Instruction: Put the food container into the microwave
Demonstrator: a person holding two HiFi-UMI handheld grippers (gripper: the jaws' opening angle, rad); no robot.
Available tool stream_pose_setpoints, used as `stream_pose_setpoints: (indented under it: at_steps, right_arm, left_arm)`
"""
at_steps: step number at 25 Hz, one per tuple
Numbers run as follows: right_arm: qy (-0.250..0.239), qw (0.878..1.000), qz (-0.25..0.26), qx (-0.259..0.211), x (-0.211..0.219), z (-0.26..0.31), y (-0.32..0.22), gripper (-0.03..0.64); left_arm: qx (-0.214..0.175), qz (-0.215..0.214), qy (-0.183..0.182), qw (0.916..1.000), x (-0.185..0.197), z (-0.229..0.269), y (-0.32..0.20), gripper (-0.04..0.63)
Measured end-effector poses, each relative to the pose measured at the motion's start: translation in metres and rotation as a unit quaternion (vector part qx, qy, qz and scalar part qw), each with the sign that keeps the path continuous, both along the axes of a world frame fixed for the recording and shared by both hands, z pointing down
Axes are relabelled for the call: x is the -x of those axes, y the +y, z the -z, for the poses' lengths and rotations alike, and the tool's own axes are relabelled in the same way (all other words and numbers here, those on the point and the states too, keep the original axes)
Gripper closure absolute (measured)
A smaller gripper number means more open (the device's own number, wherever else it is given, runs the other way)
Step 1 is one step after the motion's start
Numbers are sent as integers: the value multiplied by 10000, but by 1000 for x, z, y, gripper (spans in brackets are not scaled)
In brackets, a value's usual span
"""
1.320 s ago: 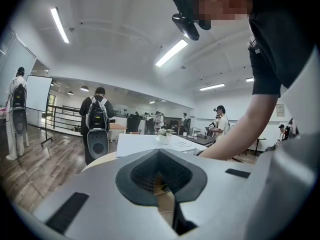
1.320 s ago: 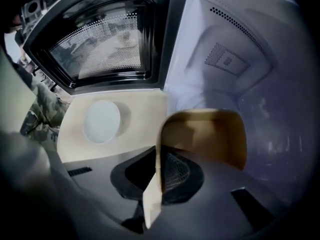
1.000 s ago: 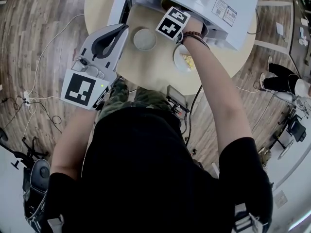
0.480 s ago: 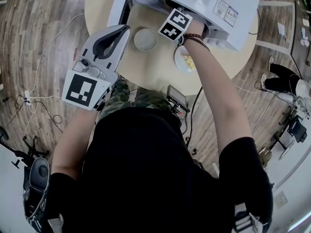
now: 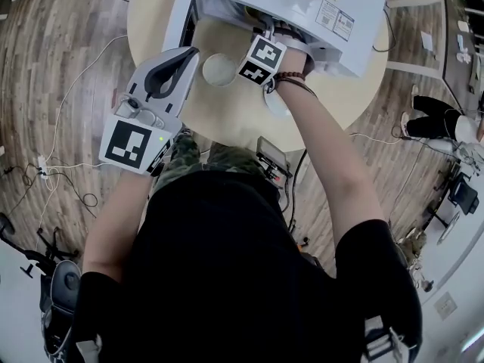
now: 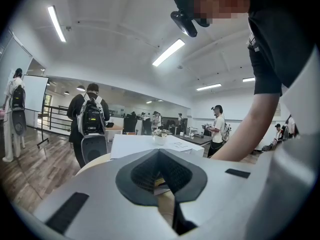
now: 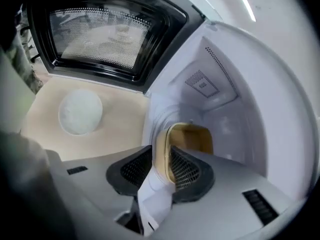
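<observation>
My right gripper point(image 7: 161, 165) had just been spreading its jaws. The food container point(image 7: 192, 140) sat inside the microwave point(image 7: 227, 104), its rim loose between them. Placing looked done; backing out and shutting the door point(image 7: 100, 34) remained. My left gripper point(image 6: 159, 159) hung empty, jaws pressed together.

The head view looks steeply down from well above the person's shoulders onto the round worktop point(image 5: 227, 116) and the white microwave point(image 5: 302, 6) at its far edge. The right gripper view sits very close and is angled down into the microwave's cavity, with the open door point(image 7: 100, 34) at upper left. It shares the door, the worktop and a round white dish point(image 7: 80, 111) with the head view. The left gripper view faces almost level across the room. It shares the potted plant point(image 6: 160, 138) on the microwave's top with the head view.
</observation>
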State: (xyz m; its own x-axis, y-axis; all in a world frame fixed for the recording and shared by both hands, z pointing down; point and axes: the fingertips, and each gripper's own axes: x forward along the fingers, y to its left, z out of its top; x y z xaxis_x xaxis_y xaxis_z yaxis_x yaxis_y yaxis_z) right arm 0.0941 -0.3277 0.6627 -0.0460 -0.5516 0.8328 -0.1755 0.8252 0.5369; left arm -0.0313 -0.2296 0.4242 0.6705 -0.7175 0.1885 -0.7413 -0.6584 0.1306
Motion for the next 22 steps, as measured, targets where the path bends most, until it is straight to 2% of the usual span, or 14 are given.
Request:
stream_pose_setpoints:
  at_steps: [5,7,9,13,18,22]
  right_arm:
    - [-20,10000,-55,31,-4,25,30,519]
    - [-105,9998,-109,133,-4,35,48,545]
    - [-296,9992,-189,207,-2,47,67,607]
    - [-961,9949,-269,156,12,85,103,607]
    - [-1916,9801,-224,-457,35,154,141,604]
    - [-2769,9545,-330,-1057,51,210,159,604]
  left_arm:
    - [-231,-137,97,9996,-6,14,1,577]
    - [-320,-205,140,9992,-8,21,3,577]
    - [-404,-284,180,9986,-12,29,5,577]
    - [-592,-442,262,9969,-16,43,9,577]
    - [-808,-599,325,9944,-17,61,21,577]
    - [-975,-726,411,9917,-15,75,32,577]
